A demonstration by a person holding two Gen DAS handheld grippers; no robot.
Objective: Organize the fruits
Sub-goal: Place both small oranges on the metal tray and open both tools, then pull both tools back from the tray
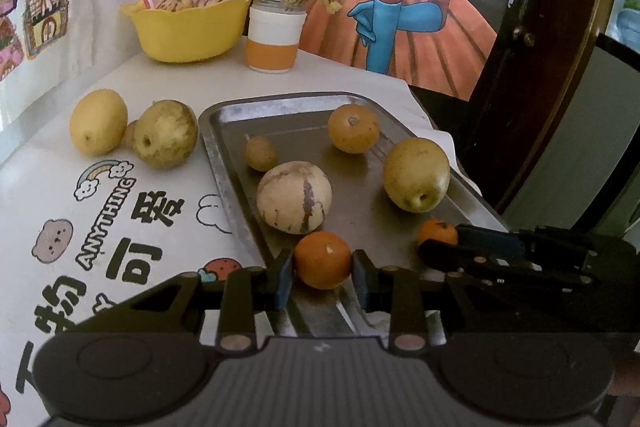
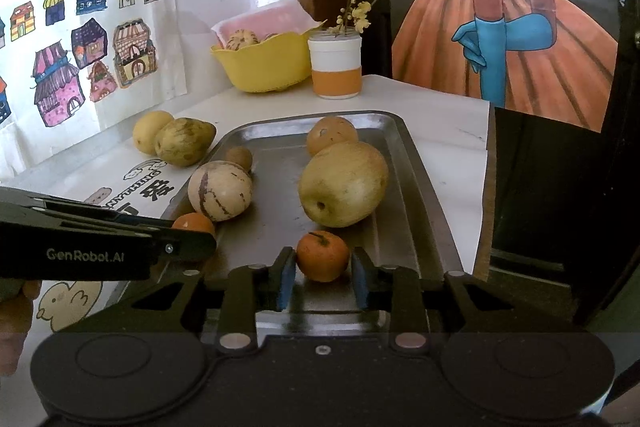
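Observation:
A metal tray (image 1: 224, 163) (image 2: 416, 187) holds several fruits. My left gripper (image 1: 322, 259) is shut on an orange (image 1: 323, 261) resting at the tray's near edge, its blue pads (image 1: 285, 281) against both sides. My right gripper (image 2: 322, 254) is shut on a smaller tangerine (image 2: 322, 255) (image 1: 438, 230), also on the tray floor. Each gripper shows in the other's view: the right gripper (image 1: 444, 242) and the left gripper (image 2: 200, 237) with its orange (image 2: 194, 222). On the tray are also a striped pale melon (image 1: 294, 197), a yellow-green pear (image 1: 416, 174) and a brownish orange (image 1: 354, 128).
A small brown fruit (image 1: 260, 153) lies at the tray's left side. Two yellowish fruits (image 1: 98, 121) (image 1: 165, 132) sit on the printed tablecloth left of the tray. A yellow bowl (image 1: 188, 31) with fruit and a flower jar (image 1: 274, 39) stand behind. The table edge drops off right of the tray.

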